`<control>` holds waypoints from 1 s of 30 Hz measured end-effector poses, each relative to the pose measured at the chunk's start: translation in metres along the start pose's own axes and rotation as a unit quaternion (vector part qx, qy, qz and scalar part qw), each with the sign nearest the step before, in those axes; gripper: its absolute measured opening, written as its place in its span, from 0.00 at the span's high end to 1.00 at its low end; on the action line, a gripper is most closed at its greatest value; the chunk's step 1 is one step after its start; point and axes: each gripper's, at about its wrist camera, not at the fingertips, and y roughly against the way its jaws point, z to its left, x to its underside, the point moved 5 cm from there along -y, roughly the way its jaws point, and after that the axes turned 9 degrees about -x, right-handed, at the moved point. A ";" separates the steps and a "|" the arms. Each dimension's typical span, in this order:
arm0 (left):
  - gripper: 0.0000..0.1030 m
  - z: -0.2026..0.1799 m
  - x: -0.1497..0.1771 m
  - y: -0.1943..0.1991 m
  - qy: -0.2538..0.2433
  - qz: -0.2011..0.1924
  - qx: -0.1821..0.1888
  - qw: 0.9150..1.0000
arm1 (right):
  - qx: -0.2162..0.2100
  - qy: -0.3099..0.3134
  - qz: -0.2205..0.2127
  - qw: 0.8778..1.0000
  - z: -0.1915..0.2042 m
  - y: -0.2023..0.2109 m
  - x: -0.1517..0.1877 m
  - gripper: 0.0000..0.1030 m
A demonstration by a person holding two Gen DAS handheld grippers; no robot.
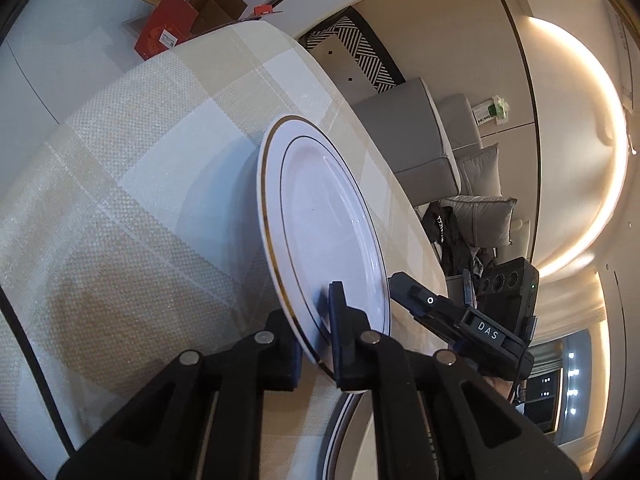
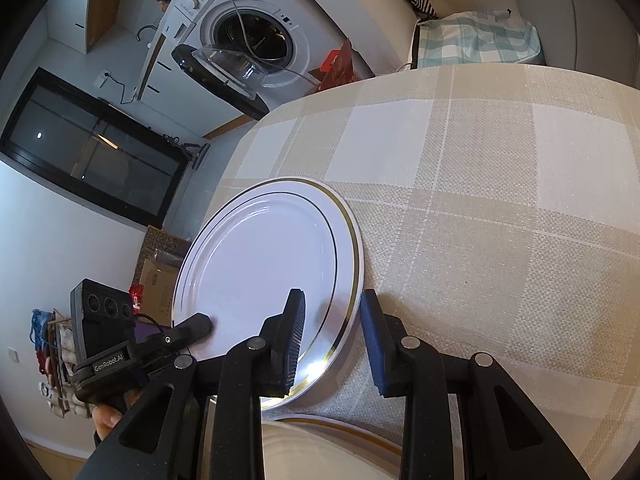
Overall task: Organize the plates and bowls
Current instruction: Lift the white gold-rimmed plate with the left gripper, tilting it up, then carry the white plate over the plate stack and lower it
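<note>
While the left hand-held gripper [image 1: 318, 336] is clamped on the near rim of the plate [image 1: 324, 220], which is tilted over the checked counter [image 1: 140, 200], the right hand-held gripper [image 2: 332, 340] straddles the opposite rim with its jaws apart, not pressing, so the left hand alone carries the plate.

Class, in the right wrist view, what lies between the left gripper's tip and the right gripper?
Only the bare white face of the plate lies between the left gripper and the right gripper, seen in the right wrist view.

plate [image 2: 272, 252] at table edge, tablecloth [image 2: 500, 208] beyond bare
</note>
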 end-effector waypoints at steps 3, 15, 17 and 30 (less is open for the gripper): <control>0.92 -0.004 0.002 0.003 -0.014 -0.008 -0.006 1.000 | 0.002 -0.001 0.002 1.000 0.001 0.000 0.001 0.71; 0.95 0.013 -0.005 0.003 0.064 0.017 0.055 0.996 | -0.053 -0.056 0.017 0.997 -0.002 0.004 0.008 0.54; 0.95 0.014 -0.001 -0.001 0.061 0.020 0.047 0.997 | -0.071 -0.064 0.025 0.995 0.001 0.002 0.011 0.53; 0.95 0.010 0.002 -0.001 0.085 0.026 0.119 0.989 | -0.073 -0.072 0.006 0.995 0.000 0.006 0.012 0.52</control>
